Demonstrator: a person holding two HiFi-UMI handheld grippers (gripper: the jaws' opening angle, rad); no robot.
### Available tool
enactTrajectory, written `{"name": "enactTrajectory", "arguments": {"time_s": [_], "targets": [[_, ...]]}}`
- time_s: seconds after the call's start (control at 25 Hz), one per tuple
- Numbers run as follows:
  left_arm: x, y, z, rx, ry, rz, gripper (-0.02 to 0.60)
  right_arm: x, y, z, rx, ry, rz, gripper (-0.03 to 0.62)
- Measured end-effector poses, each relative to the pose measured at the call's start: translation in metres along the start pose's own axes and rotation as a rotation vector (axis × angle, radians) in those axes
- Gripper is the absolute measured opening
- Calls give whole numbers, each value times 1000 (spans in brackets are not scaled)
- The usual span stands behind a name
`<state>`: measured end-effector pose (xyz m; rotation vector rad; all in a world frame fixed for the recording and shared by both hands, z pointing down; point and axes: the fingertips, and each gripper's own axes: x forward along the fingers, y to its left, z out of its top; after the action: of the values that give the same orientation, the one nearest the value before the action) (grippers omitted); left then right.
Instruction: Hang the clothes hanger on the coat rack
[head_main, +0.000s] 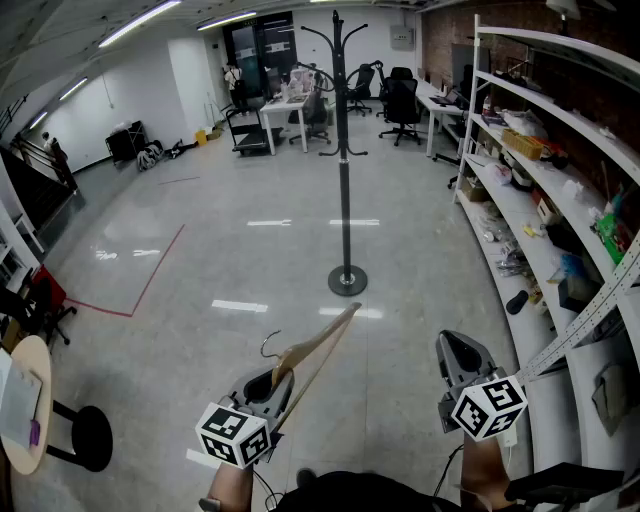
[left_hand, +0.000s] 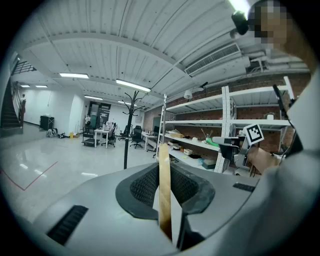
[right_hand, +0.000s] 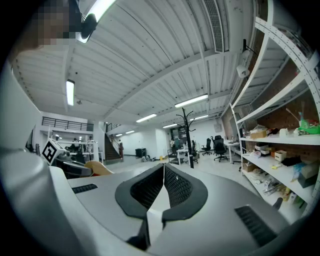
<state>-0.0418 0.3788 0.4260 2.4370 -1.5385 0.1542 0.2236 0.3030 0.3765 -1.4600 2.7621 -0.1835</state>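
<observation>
1. Glossy grey office floor (head_main: 200, 270) fills the head view. A black metal coat rack (head_main: 344, 150) stands well ahead, with white shelving (head_main: 560, 120) on the right. A light wooden clothes hanger (head_main: 318, 352) juts from the left hand-held gripper (head_main: 272, 385).
2. Left gripper view: the jaws clamp the hanger's flat arm.
3. Right gripper view: the right hand-held gripper (right_hand: 163, 172) is closed and empty.

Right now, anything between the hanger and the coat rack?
Nothing visible. The left gripper is shut on the wooden hanger, and only open floor lies between it and the coat rack ahead. The shelving stands off to the right, clear of that line.
</observation>
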Motion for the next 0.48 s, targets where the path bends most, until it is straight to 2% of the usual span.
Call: {"name": "enactTrajectory", "arguments": {"time_s": [0.28,0.48], "targets": [[20,-2,-1,23,5,24,52,21,-16,3,-53,7,46,9],[44,12,8,25,3,-1,52,55,-21,6,-61,5,61,9]]}}
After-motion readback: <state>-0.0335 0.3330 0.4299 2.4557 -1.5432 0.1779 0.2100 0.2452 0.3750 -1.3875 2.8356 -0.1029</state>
